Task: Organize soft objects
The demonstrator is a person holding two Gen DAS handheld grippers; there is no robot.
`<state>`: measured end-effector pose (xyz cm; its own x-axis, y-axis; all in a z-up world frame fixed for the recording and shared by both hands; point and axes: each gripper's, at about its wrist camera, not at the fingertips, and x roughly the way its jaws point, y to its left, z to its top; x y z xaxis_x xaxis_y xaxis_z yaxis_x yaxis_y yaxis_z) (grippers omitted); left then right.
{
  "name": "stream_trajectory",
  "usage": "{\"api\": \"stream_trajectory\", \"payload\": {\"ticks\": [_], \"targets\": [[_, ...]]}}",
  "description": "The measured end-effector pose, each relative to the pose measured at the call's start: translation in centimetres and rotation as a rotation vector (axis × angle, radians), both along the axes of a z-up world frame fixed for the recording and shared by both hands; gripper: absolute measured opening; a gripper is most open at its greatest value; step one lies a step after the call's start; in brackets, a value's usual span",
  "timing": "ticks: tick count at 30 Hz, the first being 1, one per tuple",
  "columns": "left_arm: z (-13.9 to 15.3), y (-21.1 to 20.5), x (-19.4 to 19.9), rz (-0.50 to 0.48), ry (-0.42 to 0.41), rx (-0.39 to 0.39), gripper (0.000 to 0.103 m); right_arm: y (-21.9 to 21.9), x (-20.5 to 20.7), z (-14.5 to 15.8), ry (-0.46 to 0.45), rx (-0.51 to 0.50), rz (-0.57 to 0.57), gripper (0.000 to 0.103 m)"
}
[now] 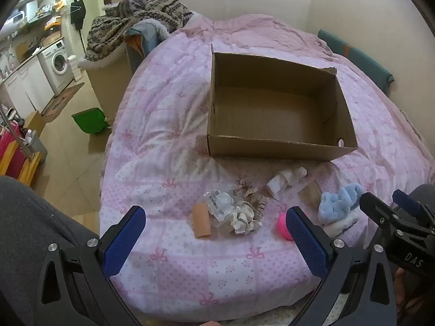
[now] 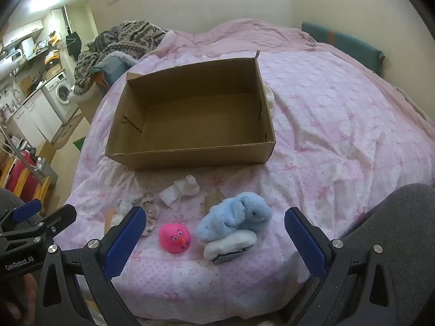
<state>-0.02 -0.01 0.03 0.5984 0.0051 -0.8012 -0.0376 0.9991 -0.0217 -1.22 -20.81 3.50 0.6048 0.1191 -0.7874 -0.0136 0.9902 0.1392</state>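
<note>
An empty cardboard box (image 1: 280, 146) (image 2: 190, 157) sits open on the pink bed. In front of it lie a blue plush slipper (image 2: 236, 216) (image 1: 339, 201) with its white sole (image 2: 231, 247) showing, a pink rubber duck (image 2: 175, 237) (image 1: 282, 225), frilly scrunchies (image 1: 247, 214) (image 2: 149, 206), a clear plastic packet (image 1: 221, 203), a tan roll (image 1: 201, 222) and a white crumpled cloth (image 1: 284, 180) (image 2: 179, 191). My left gripper (image 1: 217, 244) is open above the near bed edge, nothing between its fingers. My right gripper (image 2: 214, 247) is open too, hovering before the duck and slipper.
A patterned knit blanket (image 1: 141, 19) is heaped at the bed's far left. Left of the bed the floor (image 1: 68, 146) drops away, with a green bin (image 1: 89, 121), a washing machine (image 1: 58, 63) and a pink rack (image 1: 13, 152). A teal headboard (image 2: 342, 43) lines the far wall.
</note>
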Motion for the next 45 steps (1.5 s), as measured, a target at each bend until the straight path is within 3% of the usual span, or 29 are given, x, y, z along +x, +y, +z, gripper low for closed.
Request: {"api": "stream_trajectory", "payload": {"ticks": [45], "targets": [[0.11, 0.38, -0.03, -0.002, -0.003, -0.003, 0.103, -0.32, -0.04, 0.06, -0.004, -0.008, -0.010, 0.103]]}}
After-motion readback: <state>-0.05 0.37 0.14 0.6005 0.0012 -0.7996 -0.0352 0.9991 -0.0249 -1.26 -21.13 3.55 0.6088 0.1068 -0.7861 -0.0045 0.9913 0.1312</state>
